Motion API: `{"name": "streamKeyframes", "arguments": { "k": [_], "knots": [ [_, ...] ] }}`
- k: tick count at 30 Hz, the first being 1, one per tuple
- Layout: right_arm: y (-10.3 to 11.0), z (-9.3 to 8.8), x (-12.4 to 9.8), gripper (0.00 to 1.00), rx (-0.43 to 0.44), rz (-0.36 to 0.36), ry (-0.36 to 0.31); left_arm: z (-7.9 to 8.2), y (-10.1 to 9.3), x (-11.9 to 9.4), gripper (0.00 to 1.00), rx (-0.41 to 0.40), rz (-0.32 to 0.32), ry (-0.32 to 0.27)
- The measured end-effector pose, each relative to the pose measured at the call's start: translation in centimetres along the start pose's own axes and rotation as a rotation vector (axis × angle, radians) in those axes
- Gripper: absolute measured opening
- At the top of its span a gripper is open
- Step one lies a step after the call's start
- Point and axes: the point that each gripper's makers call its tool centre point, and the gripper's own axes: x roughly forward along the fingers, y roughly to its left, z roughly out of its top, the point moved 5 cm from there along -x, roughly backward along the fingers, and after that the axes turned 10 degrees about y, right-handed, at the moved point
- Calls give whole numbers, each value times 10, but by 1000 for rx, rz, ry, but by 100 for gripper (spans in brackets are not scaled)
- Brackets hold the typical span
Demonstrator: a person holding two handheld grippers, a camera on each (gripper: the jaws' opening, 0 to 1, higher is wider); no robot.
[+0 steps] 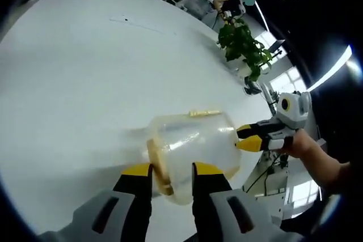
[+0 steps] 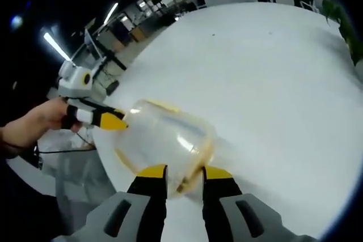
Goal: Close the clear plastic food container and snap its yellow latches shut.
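Tongs [image 1: 173,169] astride container [image 1: 195,145]; plant [image 1: 244,46] beyond

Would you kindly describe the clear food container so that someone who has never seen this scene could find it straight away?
Start from the big white table; near its edge sits the clear plastic container, between the left gripper and the right gripper. It is the see-through tub on that surface, marked by a yellow latch along its side, unlike the leafy green plant farther back.
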Motion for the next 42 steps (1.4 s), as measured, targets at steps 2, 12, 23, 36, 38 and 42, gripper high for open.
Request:
{"name": "streamKeyframes", "arguments": {
  "k": [2,12,23,36,38,42],
  "knots": [
    [3,-1,0,21,4,-6,15,0,-1,0,25,0,-4,5],
    [0,-1,-1,22,29,-5,14,1,1,1,26,31,-26,-3],
    [1,5,-5,24,23,-60,32,10,4,-11,23,168,-71,19],
    [33,36,-23,30,-441,-173,97,30,-22,-28,33,656,62,35],
    [37,37,-23,30,-479,-192,123,30,-28,-27,32,716,87,67],
    [47,40,-20,30,-556,-195,125,34,-43,-24,32,876,128,75]
  ]
}}
